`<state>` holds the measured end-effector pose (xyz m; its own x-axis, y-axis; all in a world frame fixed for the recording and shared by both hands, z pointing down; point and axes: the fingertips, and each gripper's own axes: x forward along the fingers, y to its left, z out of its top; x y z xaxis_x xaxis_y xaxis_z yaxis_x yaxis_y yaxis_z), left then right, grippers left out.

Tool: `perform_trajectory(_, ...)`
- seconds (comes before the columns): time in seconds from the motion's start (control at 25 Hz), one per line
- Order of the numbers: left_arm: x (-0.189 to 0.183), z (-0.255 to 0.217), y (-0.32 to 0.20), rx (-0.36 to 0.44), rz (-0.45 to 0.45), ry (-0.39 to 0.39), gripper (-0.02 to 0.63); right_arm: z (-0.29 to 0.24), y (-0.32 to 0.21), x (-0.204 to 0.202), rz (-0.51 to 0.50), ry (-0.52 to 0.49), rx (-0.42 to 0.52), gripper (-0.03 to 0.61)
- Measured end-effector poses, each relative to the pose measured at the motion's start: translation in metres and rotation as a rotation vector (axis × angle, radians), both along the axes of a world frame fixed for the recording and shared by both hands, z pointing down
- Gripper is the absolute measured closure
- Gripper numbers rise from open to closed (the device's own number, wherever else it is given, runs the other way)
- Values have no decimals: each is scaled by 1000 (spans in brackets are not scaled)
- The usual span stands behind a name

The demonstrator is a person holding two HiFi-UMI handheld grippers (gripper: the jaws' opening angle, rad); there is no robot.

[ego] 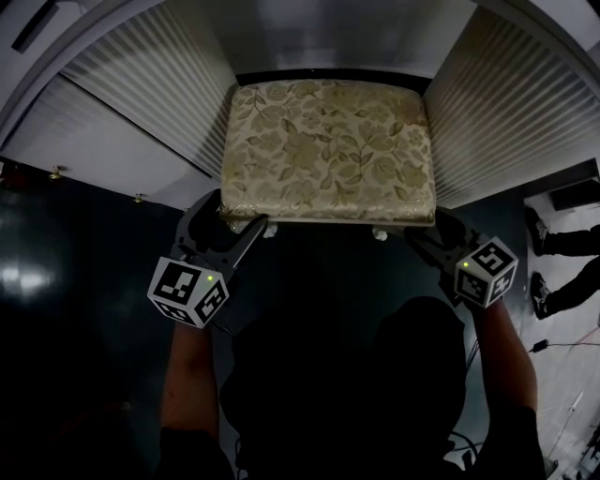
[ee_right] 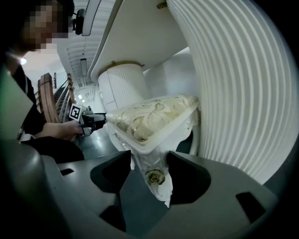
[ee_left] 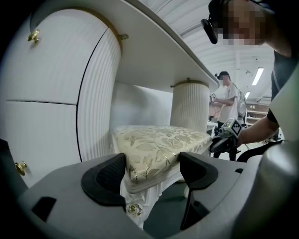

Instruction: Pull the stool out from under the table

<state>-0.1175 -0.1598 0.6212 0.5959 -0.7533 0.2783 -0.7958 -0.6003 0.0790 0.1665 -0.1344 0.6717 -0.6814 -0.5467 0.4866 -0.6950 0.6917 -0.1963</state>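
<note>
Cream floral-upholstered stool with white carved frame (ego: 328,150) sits under the white dressing table (ego: 328,28), between its two ribbed pedestals (ego: 155,94). The stool's front edge projects toward the person.

Left gripper (ego: 239,223): jaws pinch the stool's front-left corner, cushion and frame between the pads.

Right gripper (ego: 424,231): jaws pinch the front-right corner at the leg top, astride a gilt rose ornament (ee_right: 155,177).

Both stand over the dark glossy floor (ego: 75,244).

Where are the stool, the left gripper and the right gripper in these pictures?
stool (ego: 328,150): head view, middle of the flowered seat.
left gripper (ee_left: 152,162): left gripper view, midway between its fingertips.
right gripper (ee_right: 148,163): right gripper view, midway between its fingertips.
</note>
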Motion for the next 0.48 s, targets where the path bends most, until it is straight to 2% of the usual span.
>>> perform_trajectory(0.16,2,-4,3,-18,22,20,239,-1,-5,1,50,2,15,353)
perform_trajectory(0.24,5,-12,4,-73,60,63,250,-3,-13,8,93,2,38,356)
perform_trajectory(0.28,6,-18,3,-114,82,64,287,-4,-18,13,123,-12,26,360)
perform_trajectory(0.36,4,-33,6,-219,104,4,333,-5,-11,10,152,-64,-74,370)
perform_trajectory(0.44,3,-47,11,-303,105,-56,314,-9,2,1,148,-107,-177,374)
perform_trajectory(0.48,4,-50,10,-314,106,-82,300,-11,1,0,145,-122,-197,374)
